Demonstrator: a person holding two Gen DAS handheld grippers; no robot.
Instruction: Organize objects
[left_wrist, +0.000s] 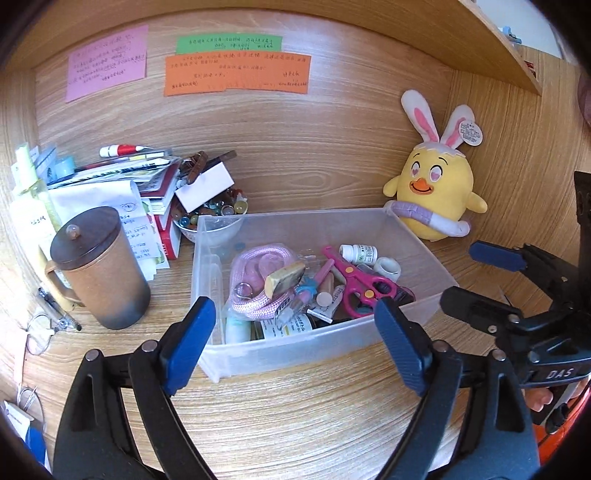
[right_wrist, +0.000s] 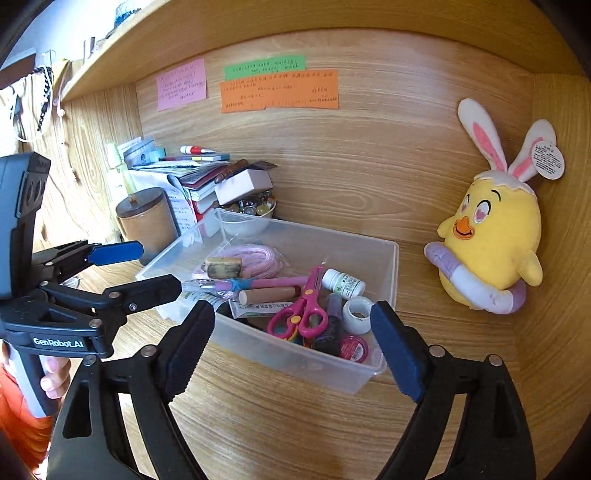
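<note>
A clear plastic bin (left_wrist: 295, 350) stands on the wooden desk, filled with small items: pink scissors (left_wrist: 354, 284), a pink coiled rope (left_wrist: 255, 273), a white bottle (left_wrist: 360, 253) and a tape roll (left_wrist: 388, 267). My left gripper (left_wrist: 293, 314) is open just in front of the bin's near wall, with nothing between its blue pads. My right gripper (left_wrist: 465, 275) is open beside the bin's right corner. In the right wrist view, the right gripper (right_wrist: 291, 314) frames the bin (right_wrist: 295, 362) and scissors (right_wrist: 299, 317), and the left gripper (right_wrist: 157, 267) hangs open at the bin's left end.
A yellow plush chick (left_wrist: 436, 184) leans in the back right corner. A brown lidded mug (left_wrist: 99, 266), a bowl of marbles (left_wrist: 214, 218) and a pile of books and papers (left_wrist: 129, 177) crowd the left. Sticky notes (left_wrist: 236, 74) hang on the back panel under a shelf.
</note>
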